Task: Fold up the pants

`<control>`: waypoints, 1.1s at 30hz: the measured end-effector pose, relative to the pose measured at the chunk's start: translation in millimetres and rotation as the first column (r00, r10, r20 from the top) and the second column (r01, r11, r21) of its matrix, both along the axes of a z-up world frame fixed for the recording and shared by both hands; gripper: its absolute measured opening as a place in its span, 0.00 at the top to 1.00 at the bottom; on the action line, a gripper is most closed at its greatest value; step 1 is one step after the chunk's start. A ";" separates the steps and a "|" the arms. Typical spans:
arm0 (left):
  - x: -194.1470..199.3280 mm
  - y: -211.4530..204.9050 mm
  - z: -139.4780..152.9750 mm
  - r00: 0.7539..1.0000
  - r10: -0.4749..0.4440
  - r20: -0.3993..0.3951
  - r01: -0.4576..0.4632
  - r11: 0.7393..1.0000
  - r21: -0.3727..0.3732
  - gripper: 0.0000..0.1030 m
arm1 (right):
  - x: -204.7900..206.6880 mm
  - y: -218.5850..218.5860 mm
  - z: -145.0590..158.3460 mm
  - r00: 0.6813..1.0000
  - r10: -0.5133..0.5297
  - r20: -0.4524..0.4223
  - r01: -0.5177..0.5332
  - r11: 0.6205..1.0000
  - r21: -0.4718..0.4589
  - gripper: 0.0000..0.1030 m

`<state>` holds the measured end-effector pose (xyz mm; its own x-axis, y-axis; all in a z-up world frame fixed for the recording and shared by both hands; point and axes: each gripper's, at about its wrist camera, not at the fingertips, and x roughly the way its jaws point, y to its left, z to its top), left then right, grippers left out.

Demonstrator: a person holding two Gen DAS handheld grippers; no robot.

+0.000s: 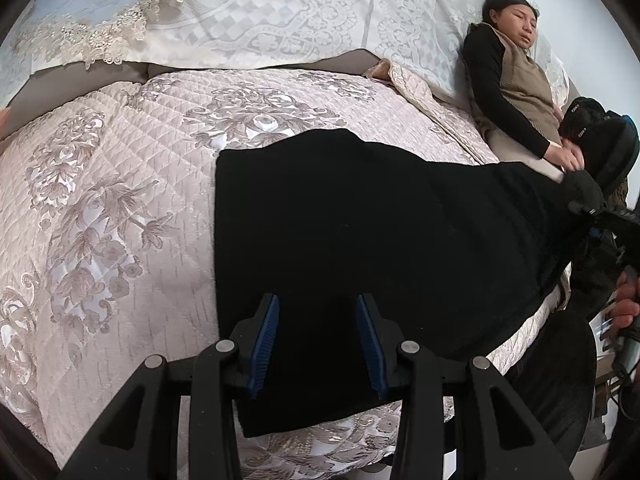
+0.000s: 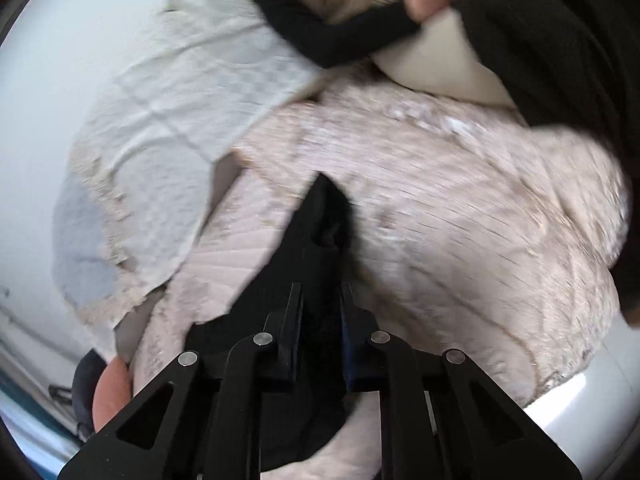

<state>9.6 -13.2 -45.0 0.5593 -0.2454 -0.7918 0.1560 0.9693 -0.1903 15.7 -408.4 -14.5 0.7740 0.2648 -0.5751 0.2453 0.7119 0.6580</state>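
A pair of black, soft-knit pants (image 1: 384, 216) lies spread flat across a quilted pale pink bedspread with a woven floral pattern (image 1: 120, 184), one straight hem edge toward the left of the left wrist view and the rest running off to the right. The left gripper (image 1: 318, 344) hangs over the near part of the dark cloth with its blue-padded fingers (image 1: 264, 344) spread apart; the fabric shows between them, but the pads do not press on it. In the right wrist view, which is blurred, the right gripper (image 2: 320, 320) has its fingers drawn close together on a bunched fold of the same black cloth (image 2: 324, 216), which rises in a peak just ahead of the tips; the pads appear to pinch it, though the blur makes the contact itself hard to confirm. Beyond the bedspread, a white lace-patterned cover (image 1: 312, 12) drapes the back of the bed. At the far right a seated person in a tan knit vest over black sleeves (image 1: 516, 80) leans against that cover, one hand (image 1: 564, 156) resting near the far end of the pants.
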 end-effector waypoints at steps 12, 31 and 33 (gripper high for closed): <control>-8.6 35.1 3.7 0.997 0.077 0.015 -0.076 0.996 -0.048 0.58 | 15.0 116.5 72.7 0.933 0.331 0.140 -0.313 0.940 -0.134 0.86; -32.4 117.0 -0.8 0.966 0.257 0.018 -0.255 0.963 -0.087 0.58 | 29.0 299.9 -5.5 0.723 0.685 -0.086 -0.686 0.698 -0.207 0.81; -33.1 120.3 -1.6 0.964 0.264 0.016 -0.262 0.961 -0.090 0.58 | 29.9 309.6 -22.4 0.691 0.710 -0.136 -0.721 0.664 -0.199 0.74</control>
